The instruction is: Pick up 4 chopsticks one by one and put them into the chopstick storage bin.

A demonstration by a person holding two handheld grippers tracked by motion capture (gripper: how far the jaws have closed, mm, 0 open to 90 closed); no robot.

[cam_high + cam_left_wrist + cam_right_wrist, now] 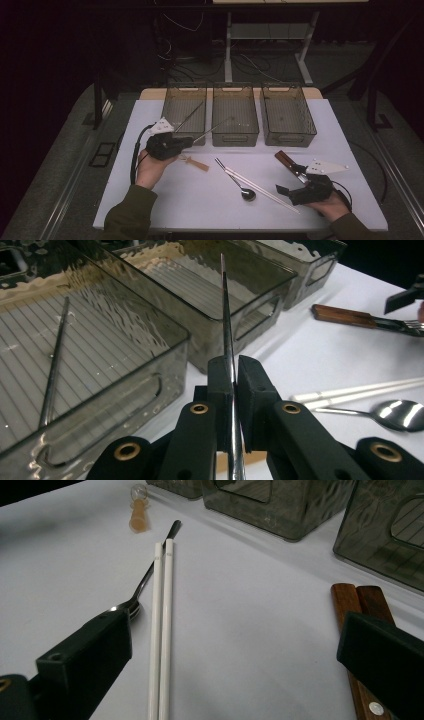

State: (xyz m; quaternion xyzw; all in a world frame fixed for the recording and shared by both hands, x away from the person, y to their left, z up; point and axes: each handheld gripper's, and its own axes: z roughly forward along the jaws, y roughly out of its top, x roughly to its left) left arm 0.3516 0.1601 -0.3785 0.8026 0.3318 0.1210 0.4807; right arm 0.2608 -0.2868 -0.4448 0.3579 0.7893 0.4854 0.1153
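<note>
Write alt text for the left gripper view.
The left gripper holds a thin metal rod upright between its shut black fingers, before three smoky plastic bins. A second rod lies in the nearest bin; white chopsticks and a spoon lie right.

My sleeves (129,210) are olive green; my black grippers carry brass-ringed screws (199,408), grey three-cornered plates (327,166) and black cables (135,150).

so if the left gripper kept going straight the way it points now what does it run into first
Probably the middle bin. The left gripper is shut on a thin metal rod whose tip already reaches over that bin's near rim in the high view. The left bin sits just beside its line, so depth leaves some doubt.
</note>
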